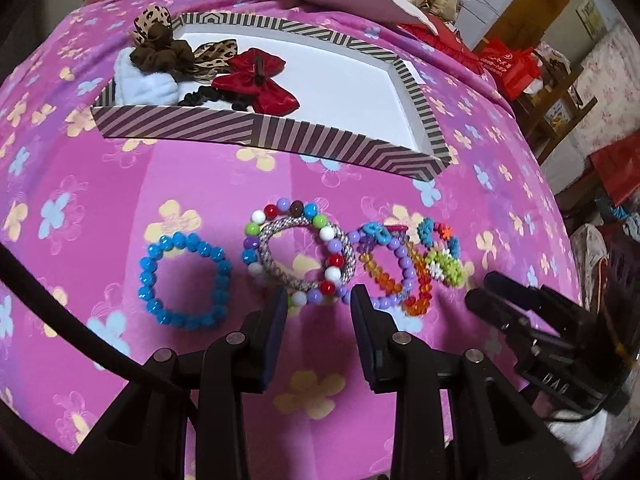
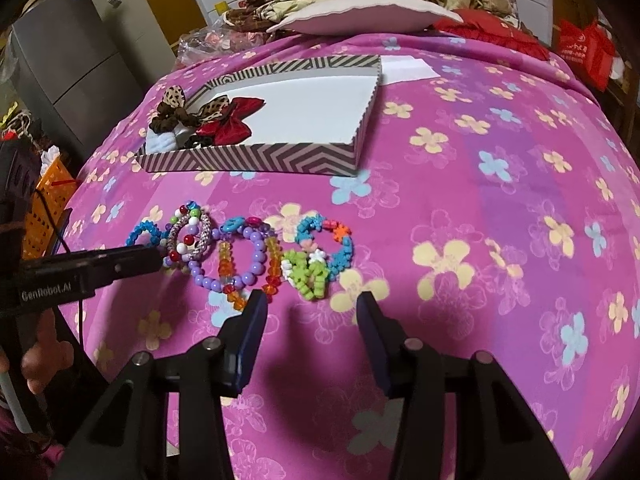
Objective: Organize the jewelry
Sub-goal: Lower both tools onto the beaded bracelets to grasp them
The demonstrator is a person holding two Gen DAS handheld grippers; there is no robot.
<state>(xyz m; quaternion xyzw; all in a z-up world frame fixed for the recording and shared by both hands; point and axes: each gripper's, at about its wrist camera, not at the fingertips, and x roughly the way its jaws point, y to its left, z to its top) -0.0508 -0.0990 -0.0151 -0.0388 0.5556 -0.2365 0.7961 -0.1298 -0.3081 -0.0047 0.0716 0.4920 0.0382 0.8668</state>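
Lying in a row on the pink bedcover printed with yellow and blue flowers (image 1: 200,184) are the bracelets of the task: a bright blue faceted-bead bracelet (image 1: 185,280) at the left, then a multicoloured round-bead bracelet (image 1: 298,252) with a grey-and-white braided cord ring (image 1: 306,256) resting on top of it, then a lilac bead bracelet tangled with orange and red crystal beads (image 1: 394,276), and last a blue, green and orange flower-bead bracelet (image 1: 440,254). The left gripper (image 1: 318,298) hangs just at the near edge of the multicoloured bracelet, its fingers spread with nothing pinched between them — the beads sit right at the gap, though whether a fingertip touches them I cannot tell. The right gripper (image 2: 310,304) points down at the cover just in front of the flower-bead bracelet and the lilac one; its fingers are apart and drawing slowly together, with only bare fabric between them. Beyond the row sits a shallow brown-and-cream striped cardboard box with a white floor (image 1: 340,148). Its left end holds a red satin bow (image 1: 256,78), a brown scrunchie with leopard-print ribbon (image 1: 168,46), a pale blue fluffy band (image 1: 148,82) and a black hair tie (image 1: 200,98); the rest of its floor is bare. A pale pink pillow (image 2: 360,14) lies at the far edge of the bed.
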